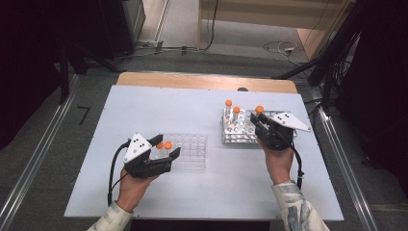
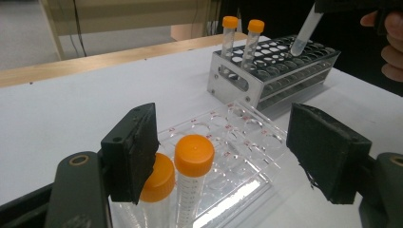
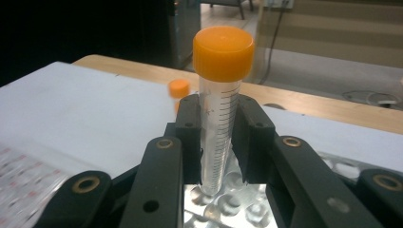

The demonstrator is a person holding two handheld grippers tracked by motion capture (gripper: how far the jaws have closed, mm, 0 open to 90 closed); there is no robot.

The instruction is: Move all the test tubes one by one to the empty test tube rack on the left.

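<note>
My left gripper [image 1: 165,148] [image 2: 228,152] stands open at the near end of a clear plastic rack [image 1: 191,153] [image 2: 240,142]. Two orange-capped tubes [image 1: 164,145] [image 2: 194,156] stand upright in that rack, close to its left pad, which partly covers one cap; the pads press on neither. My right gripper [image 1: 258,120] [image 3: 219,137] is shut on a third orange-capped tube [image 1: 259,110] [image 3: 221,95] [image 2: 306,33], held upright with its tip just above the holes of a metal rack [image 1: 236,136] [image 2: 273,71] [image 3: 228,204]. Two more capped tubes [image 1: 232,107] [image 2: 241,31] stand at that rack's far left corner.
The white board [image 1: 159,103] lies on a wooden table [image 1: 202,81]. Beyond it are floor, cables and dark stands. Metal rails [image 1: 339,159] run along both sides. Open board surface lies between the two racks and toward the front edge.
</note>
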